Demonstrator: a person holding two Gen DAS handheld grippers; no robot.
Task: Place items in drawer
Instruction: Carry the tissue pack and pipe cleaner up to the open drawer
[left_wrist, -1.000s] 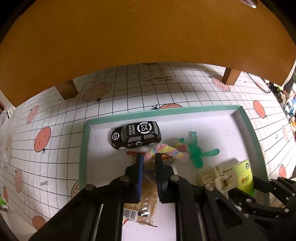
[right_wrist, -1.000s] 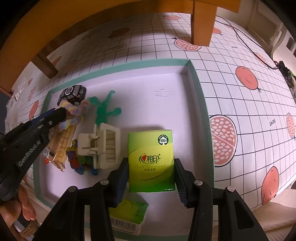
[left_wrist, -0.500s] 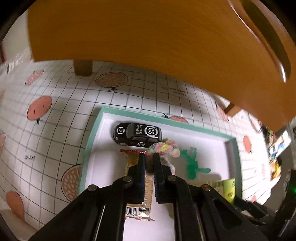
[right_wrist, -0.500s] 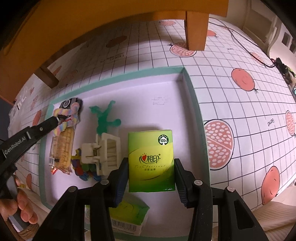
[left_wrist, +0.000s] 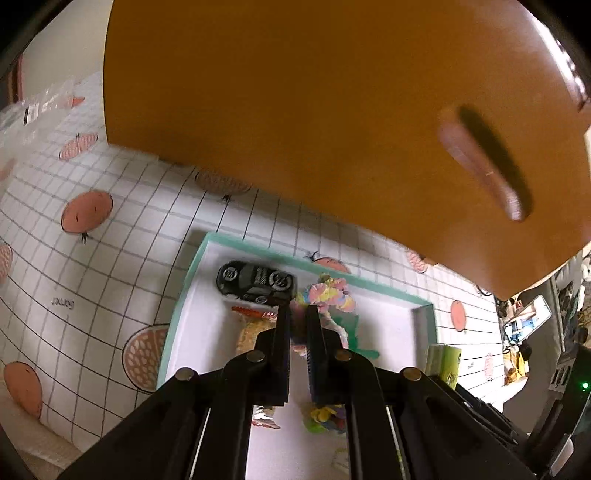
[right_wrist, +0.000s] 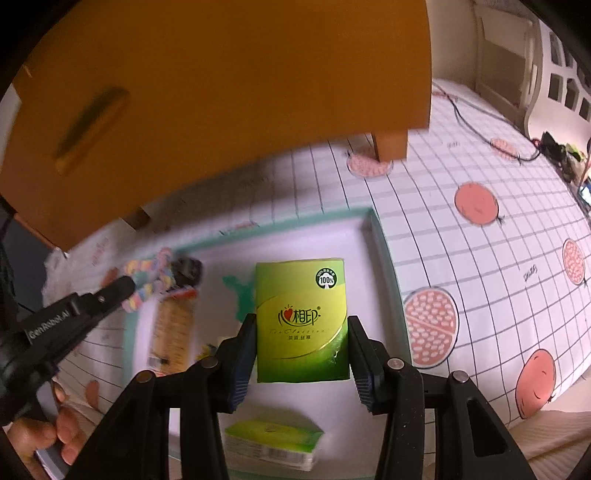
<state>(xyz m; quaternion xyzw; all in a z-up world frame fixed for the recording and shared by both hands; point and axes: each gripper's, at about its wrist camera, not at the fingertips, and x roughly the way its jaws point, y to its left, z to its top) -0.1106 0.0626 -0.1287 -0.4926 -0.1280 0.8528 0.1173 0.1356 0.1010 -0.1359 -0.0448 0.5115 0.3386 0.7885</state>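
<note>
Transport is the step in hand, as I judge it: both my grippers are loaded and raised above the green-rimmed tray (right_wrist: 380, 236), facing the orange cabinet front (left_wrist: 295, 110) with its slot handle (left_wrist: 484, 162).

My left gripper (left_wrist: 296, 314) is pinched narrow on the pastel twisted rope (left_wrist: 328, 295), which pokes out past the fingertips. Below it in the tray lie the black toy car (left_wrist: 255, 282) at the far left, a snack packet (right_wrist: 171, 332) nearer, and a green figure (left_wrist: 354, 328) to the right.

My right gripper (right_wrist: 301, 332) clamps the green tissue pack (right_wrist: 301, 317) by its two sides, upright label toward the camera. Another tissue pack (right_wrist: 271, 443) lies in the tray's near end.

No open drawer shows in either view, and the front with the handle looks closed. So the next move probably calls for getting that drawer open, awkward with both grippers full.
</note>
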